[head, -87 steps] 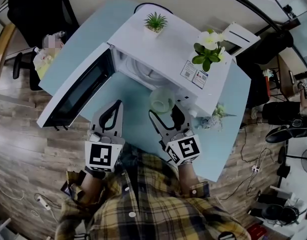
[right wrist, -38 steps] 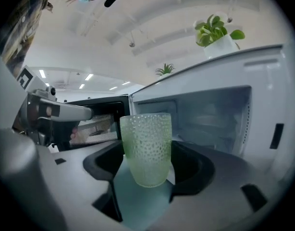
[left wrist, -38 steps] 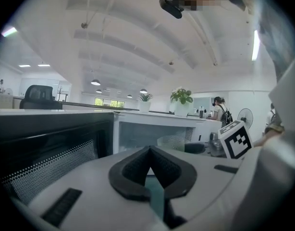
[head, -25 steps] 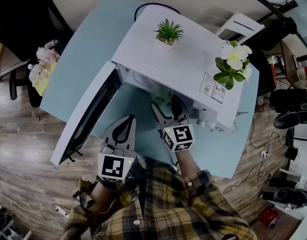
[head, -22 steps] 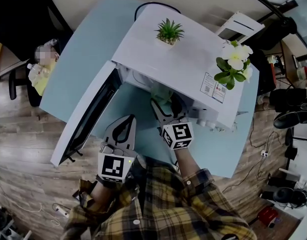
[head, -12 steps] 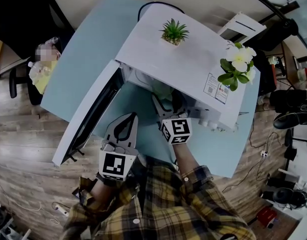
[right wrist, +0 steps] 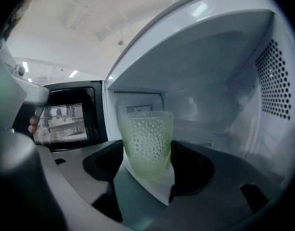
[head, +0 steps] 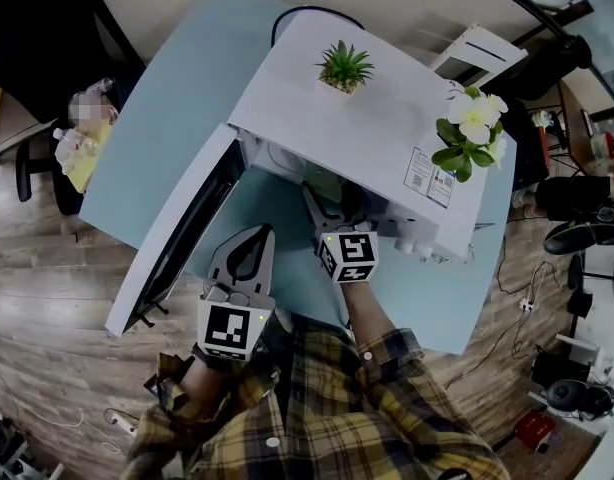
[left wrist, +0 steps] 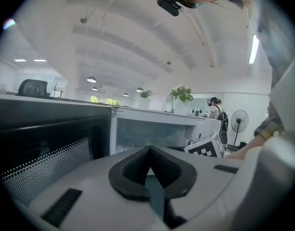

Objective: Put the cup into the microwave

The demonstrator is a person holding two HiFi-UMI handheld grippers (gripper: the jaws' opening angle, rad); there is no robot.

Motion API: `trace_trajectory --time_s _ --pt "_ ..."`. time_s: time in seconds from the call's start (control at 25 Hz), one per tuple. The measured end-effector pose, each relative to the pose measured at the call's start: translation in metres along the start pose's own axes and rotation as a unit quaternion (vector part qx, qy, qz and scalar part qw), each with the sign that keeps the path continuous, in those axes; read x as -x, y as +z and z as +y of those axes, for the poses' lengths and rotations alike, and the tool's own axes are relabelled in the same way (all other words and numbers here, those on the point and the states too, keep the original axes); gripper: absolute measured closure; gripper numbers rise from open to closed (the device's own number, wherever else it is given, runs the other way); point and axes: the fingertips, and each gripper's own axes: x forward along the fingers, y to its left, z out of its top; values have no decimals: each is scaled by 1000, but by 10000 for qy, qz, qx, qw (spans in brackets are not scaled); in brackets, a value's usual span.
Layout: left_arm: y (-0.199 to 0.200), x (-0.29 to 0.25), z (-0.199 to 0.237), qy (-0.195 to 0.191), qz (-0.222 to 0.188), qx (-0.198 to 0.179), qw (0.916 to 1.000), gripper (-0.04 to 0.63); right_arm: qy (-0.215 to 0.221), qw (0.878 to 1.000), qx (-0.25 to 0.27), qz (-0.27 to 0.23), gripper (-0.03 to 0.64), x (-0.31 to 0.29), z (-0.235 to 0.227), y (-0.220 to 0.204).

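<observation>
Head view: the white microwave (head: 357,118) sits on the pale blue tabletop (head: 167,88) with its door (head: 177,233) swung wide to the left. A small potted plant (head: 342,66) and white flowers (head: 467,128) stand on its top. We see the right hand-held gripper (head: 329,196) reaching into the oven's mouth. The cup (head: 325,180) shows only as a pale green patch under the top edge, the rest cut off from above. The left hand-held gripper (head: 259,233) hangs over the tabletop just beside the right one, short of the opening. Left gripper view: this adds what the head view cannot, the left hand-held gripper (left wrist: 148,150) with its jaws drawn together, tips meeting, nothing between them. Past it we see the open cavity (left wrist: 152,134), the dark door (left wrist: 46,143) and the right one's marker cube (left wrist: 205,146). Right gripper view: the right hand-held gripper (right wrist: 146,163) is clamped on the cup (right wrist: 146,143), a dimpled green tumbler standing upright, one jaw against each side. The cup is inside the cavity, with the perforated wall (right wrist: 272,81) to its right and the door (right wrist: 66,121) to its left. Its base is hidden behind the jaws, so we cannot tell whether it touches the oven floor.
</observation>
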Motion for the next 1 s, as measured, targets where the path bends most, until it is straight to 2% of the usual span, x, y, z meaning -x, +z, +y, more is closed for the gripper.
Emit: trace_trajectory --time_s 0.12,0.28,1.0 --pt "0 -1 -1 -17 18 -6 10000 604 -77 9999 31 106 304 -6 -3 -2" --pt "1 -2 0 -2 -27 -13 10000 604 -212 9982 214 510 336 -13 -4 -18" --pt "6 -1 0 36 -116 -15 9999 604 -519 9952 355 751 345 -18 -9 -22"
